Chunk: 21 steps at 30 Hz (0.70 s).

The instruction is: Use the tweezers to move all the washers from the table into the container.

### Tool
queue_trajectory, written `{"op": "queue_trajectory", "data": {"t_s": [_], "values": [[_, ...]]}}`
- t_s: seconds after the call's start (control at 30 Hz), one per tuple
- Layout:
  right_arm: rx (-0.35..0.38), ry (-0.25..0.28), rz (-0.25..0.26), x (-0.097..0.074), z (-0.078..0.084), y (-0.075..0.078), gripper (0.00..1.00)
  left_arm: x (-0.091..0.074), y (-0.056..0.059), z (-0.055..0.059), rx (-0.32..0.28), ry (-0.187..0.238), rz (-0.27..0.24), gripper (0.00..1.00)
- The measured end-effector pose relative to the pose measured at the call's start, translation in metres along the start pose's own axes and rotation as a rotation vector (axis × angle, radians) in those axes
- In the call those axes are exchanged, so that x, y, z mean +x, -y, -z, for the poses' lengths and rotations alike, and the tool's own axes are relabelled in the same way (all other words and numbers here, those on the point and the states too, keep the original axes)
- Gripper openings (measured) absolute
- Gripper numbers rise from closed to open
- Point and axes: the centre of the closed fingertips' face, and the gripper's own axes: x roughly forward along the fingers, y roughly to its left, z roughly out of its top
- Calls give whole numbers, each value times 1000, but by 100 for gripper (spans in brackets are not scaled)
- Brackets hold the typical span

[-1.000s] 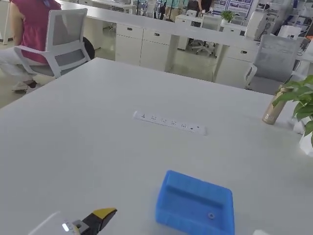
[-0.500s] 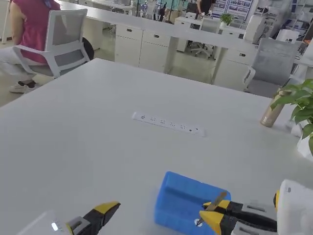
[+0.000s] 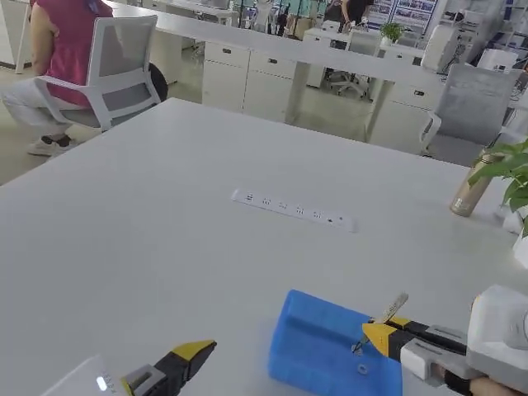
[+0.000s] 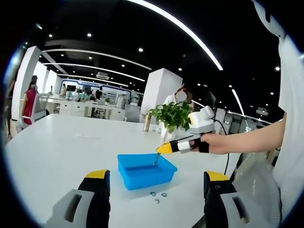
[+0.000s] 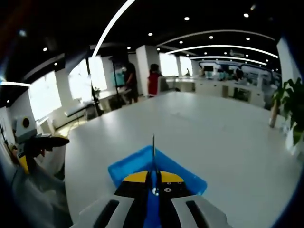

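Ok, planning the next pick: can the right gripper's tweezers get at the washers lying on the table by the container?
Probably yes. The washers lie on bare table just outside the container, with nothing over them. The right gripper holds the tweezers above the container, close by.

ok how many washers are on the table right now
3 washers in the left gripper view, on the table just in front of the blue container: two side by side, one nearer the camera. More may be hidden behind the container.
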Motion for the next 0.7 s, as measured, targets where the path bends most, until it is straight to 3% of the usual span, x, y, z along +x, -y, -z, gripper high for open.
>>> {"op": "queue_trajectory", "data": {"t_s": [0.27,0.7], "values": [[29,-46,0,17,13,12,3,0,-1,3,10,-14,-7,81],[38,-91,3,24,26,9,3,0,-4,7,15,-38,-19,79]]}}
